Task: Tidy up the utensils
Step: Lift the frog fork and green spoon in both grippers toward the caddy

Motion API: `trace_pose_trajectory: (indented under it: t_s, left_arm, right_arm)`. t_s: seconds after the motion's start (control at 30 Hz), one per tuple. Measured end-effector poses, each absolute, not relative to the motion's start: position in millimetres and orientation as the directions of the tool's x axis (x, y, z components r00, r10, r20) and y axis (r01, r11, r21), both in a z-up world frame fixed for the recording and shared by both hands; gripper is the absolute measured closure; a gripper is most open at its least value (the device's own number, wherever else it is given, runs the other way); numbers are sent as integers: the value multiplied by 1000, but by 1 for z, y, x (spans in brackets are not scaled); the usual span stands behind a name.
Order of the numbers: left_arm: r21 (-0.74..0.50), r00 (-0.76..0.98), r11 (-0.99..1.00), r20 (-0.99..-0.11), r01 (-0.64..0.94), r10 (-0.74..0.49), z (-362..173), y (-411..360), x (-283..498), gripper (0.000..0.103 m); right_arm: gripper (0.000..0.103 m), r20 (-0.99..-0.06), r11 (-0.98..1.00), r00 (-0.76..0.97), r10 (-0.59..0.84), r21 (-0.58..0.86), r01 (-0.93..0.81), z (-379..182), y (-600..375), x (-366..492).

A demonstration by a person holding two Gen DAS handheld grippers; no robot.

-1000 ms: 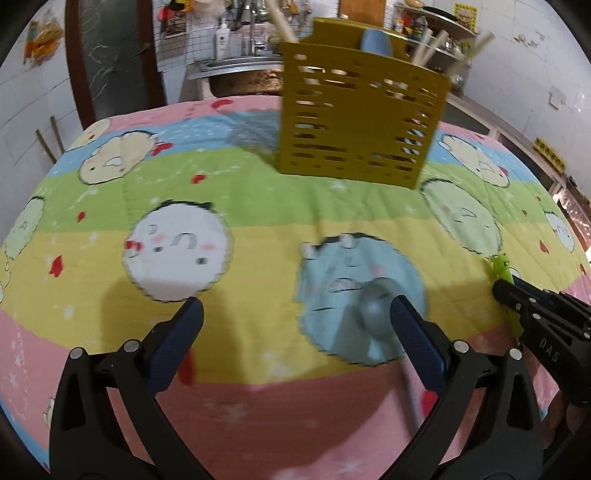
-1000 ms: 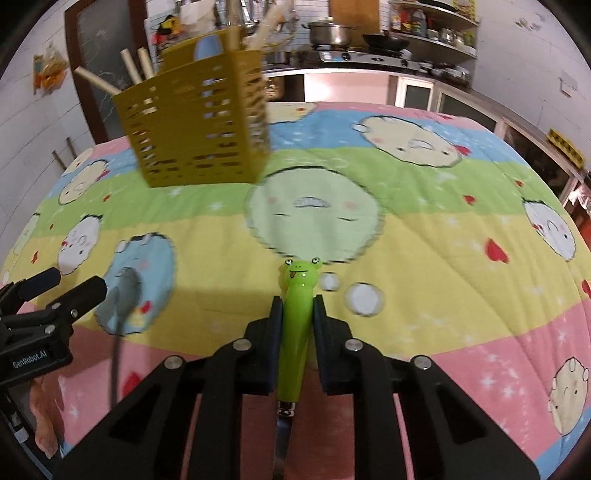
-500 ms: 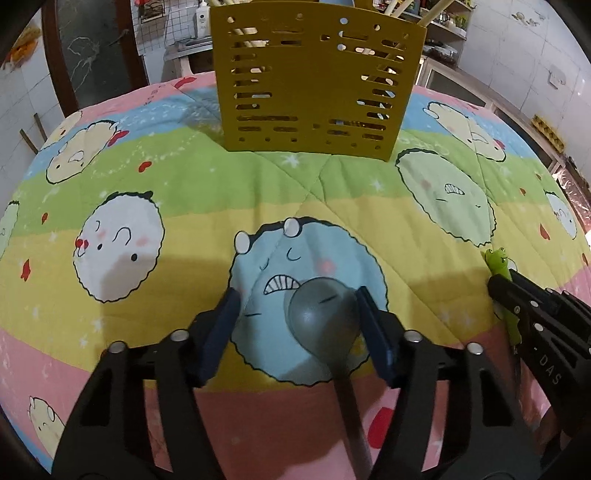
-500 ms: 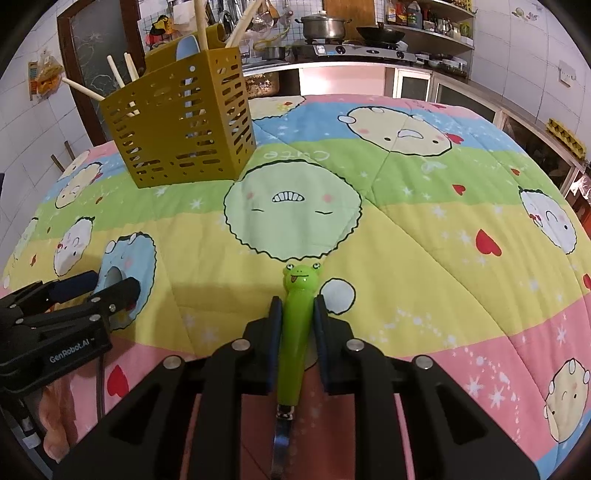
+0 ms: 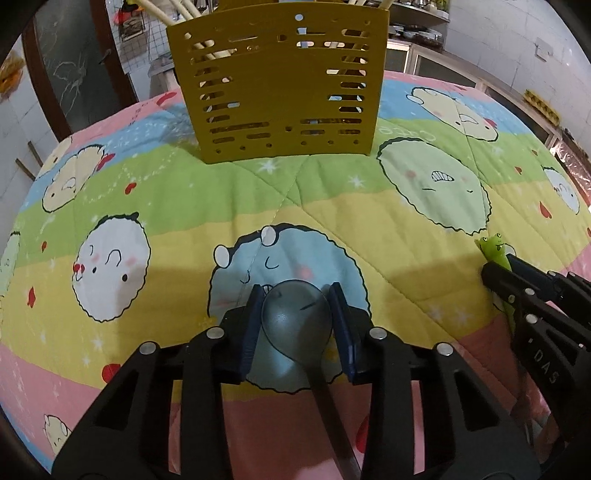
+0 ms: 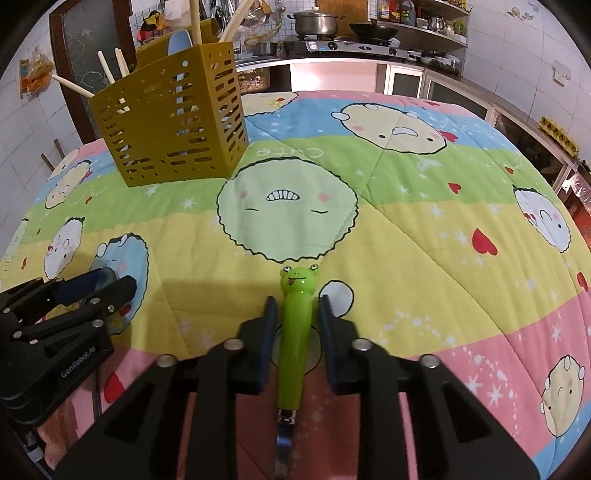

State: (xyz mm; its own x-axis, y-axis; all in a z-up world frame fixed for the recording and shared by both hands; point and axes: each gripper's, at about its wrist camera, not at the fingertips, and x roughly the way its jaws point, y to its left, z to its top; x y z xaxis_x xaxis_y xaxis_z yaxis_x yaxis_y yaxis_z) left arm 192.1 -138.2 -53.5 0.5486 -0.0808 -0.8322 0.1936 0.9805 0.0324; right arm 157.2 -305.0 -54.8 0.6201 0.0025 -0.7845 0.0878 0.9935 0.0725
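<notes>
My left gripper [image 5: 295,314] is shut on the bowl of a grey metal spoon [image 5: 293,325] that lies on the quilt, handle pointing back under the gripper. My right gripper [image 6: 295,314] stands around a green frog-handled utensil [image 6: 295,325]; small gaps show between its pads and the handle, so it is slightly open. The yellow slotted utensil basket [image 5: 280,85] stands upright at the far side and holds chopsticks and a blue spoon; it also shows in the right wrist view [image 6: 170,114]. Each gripper shows in the other's view: the right gripper [image 5: 509,269] and the left gripper [image 6: 107,284].
A colourful cartoon quilt [image 6: 406,229] covers the table. Behind it runs a kitchen counter with a pot [image 6: 314,22] and a stove. A dark door [image 5: 74,66] stands at the far left.
My left gripper moved forward over the spoon and closed on its bowl. My right gripper's jaws parted slightly around the frog handle. The basket looms nearer in the left wrist view.
</notes>
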Motion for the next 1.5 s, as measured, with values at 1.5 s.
trace_pose_trajectory:
  t_s: [1.5]
  left_arm:
    - [16, 839, 992, -535, 125, -97, 28, -55, 176, 68]
  right_arm:
    - [87, -491, 993, 871, 30, 118, 32, 21, -265, 134]
